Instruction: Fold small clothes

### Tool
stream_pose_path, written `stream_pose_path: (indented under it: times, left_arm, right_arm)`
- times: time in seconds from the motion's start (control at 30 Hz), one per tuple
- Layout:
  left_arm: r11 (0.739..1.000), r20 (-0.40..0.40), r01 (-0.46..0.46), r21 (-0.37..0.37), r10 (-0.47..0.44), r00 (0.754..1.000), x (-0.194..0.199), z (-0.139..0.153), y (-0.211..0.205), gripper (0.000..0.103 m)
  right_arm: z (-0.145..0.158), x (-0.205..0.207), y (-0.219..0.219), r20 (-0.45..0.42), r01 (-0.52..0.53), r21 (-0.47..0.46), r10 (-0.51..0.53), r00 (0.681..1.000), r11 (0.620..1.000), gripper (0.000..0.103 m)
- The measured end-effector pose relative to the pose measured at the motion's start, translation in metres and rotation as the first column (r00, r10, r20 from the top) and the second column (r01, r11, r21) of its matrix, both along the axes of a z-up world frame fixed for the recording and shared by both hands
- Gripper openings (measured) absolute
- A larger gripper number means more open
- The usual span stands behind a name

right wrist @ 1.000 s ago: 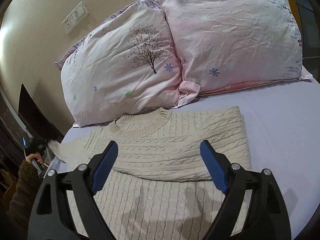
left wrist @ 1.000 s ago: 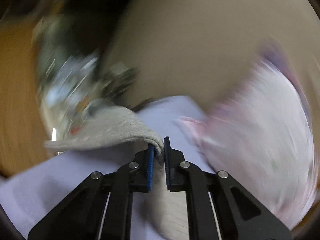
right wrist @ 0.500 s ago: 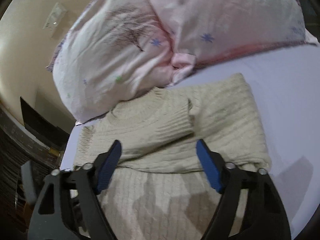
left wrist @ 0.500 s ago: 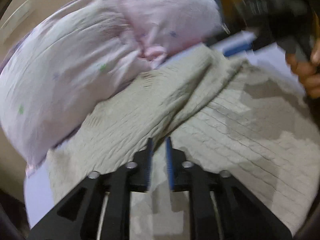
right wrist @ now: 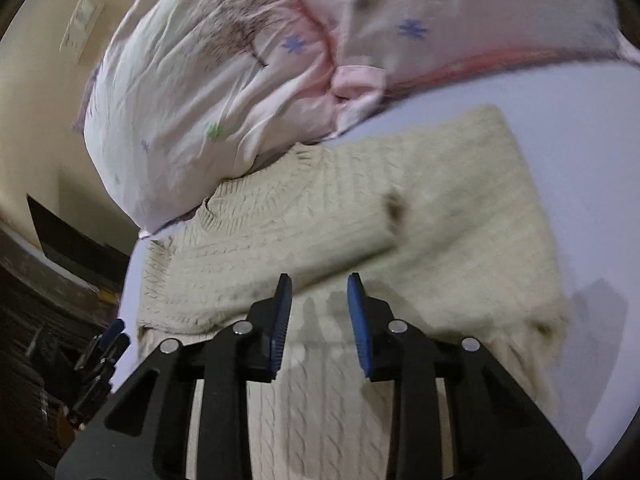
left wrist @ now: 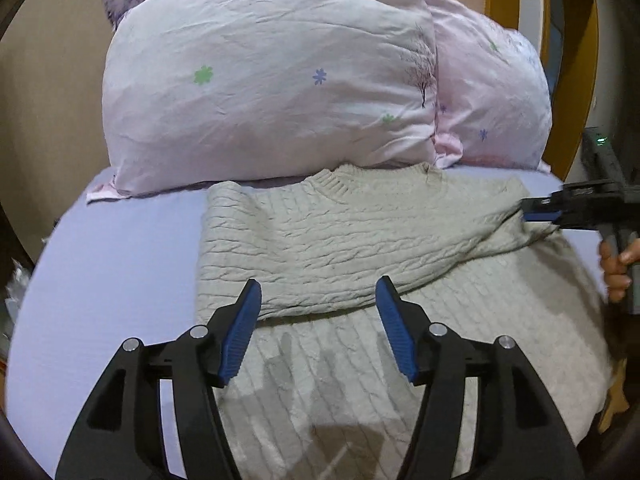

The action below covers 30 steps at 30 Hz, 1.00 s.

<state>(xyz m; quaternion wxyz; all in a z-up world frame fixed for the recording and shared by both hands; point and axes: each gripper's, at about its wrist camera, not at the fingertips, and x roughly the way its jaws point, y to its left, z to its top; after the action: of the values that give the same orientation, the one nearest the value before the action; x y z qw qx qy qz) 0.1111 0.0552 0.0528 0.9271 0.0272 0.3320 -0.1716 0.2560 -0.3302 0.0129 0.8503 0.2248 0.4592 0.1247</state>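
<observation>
**knitfan:** Lying flat across the pale lavender bedsheet (left wrist: pixel 112 264) is a cream cable-knit sweater (left wrist: pixel 320 240), neckline pointing at the pillows. Both sleeves are folded across the chest, one layered over the other, so the top half reads as a thick band with the lower body spread out beneath it toward the cameras.

**foldguy:** What are the tools doing?

**knitfan:** The left gripper (left wrist: pixel 318 328) hovers over the sweater's lower body, blue-padded fingers spread wide, nothing between them. The lower edge of the folded sleeve sits just past its tips. The right gripper (right wrist: pixel 320 324) has its fingers parted too, a narrower gap, also empty, above the same sleeve edge. From the left camera you can catch it at the sweater's far side (left wrist: pixel 560 210), with the person's right hand (left wrist: pixel 616 268) wrapped round the handle. Its blue pad looks to be right at the cloth there, can't tell if it touches.

**foldguy:** And around it?

**knitfan:** Two pale pink flower-print pillows (left wrist: pixel 264 80) propped at the head of the bed, the sweater's collar just touching their bottom edge. Beige wall behind, with a white switch plate (right wrist: pixel 82 26) in the right view, which is a bit blurry.
</observation>
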Motion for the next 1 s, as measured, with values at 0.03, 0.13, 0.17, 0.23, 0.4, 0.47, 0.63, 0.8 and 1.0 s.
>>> stream_pose_path:
  times: [0.03, 0.13, 0.17, 0.23, 0.4, 0.47, 0.63, 0.8, 1.0]
  left_arm:
    - [1.000, -0.002, 0.001, -0.015, -0.001, 1.000, 0.003, -0.001, 0.001, 0.062]
    - [0.998, -0.013, 0.000, -0.060, 0.000, 1.000, 0.005, -0.004, 0.005, 0.065]
    - [0.998, -0.012, 0.000, -0.070, -0.001, 1.000, 0.006, -0.005, 0.006, 0.066]
    - [0.995, -0.012, -0.006, -0.099, 0.005, 1.000, 0.007, -0.006, 0.011, 0.066]
    - [0.982, -0.025, -0.019, -0.188, 0.014, 1.000, 0.009, -0.007, 0.024, 0.067]
    - [0.978, -0.030, -0.022, -0.209, 0.016, 0.999, 0.010, -0.009, 0.027, 0.069]
    - [0.971, -0.045, -0.028, -0.238, 0.018, 0.999, 0.013, -0.012, 0.031, 0.069]
    - [0.970, -0.039, -0.032, -0.242, 0.023, 0.999, 0.012, -0.012, 0.031, 0.071]
    - [0.967, -0.058, -0.046, -0.252, 0.032, 0.998, 0.016, -0.015, 0.035, 0.071]
  right_arm:
    - [0.001, 0.010, 0.007, -0.001, -0.001, -0.035, 0.001, 1.000, 0.999, 0.030]
    - [-0.005, 0.046, 0.031, -0.022, -0.008, -0.140, 0.005, 1.000, 0.990, 0.030]
    - [-0.004, 0.053, 0.037, -0.004, -0.010, -0.173, 0.010, 1.000, 0.985, 0.030]
    - [0.000, 0.058, 0.043, 0.008, -0.017, -0.221, 0.019, 1.000, 0.975, 0.031]
    - [0.011, 0.034, 0.016, 0.016, 0.032, -0.076, -0.031, 0.999, 0.997, 0.038]
    - [0.009, 0.022, -0.001, -0.011, 0.070, -0.011, -0.071, 0.997, 0.997, 0.039]
    - [-0.007, 0.020, -0.017, -0.080, 0.102, 0.072, -0.096, 0.992, 0.992, 0.036]
    - [-0.023, 0.040, -0.008, -0.089, 0.089, 0.101, -0.080, 0.993, 0.991, 0.032]
    - [-0.010, 0.033, -0.013, 0.013, 0.071, 0.156, -0.074, 0.997, 0.985, 0.009]
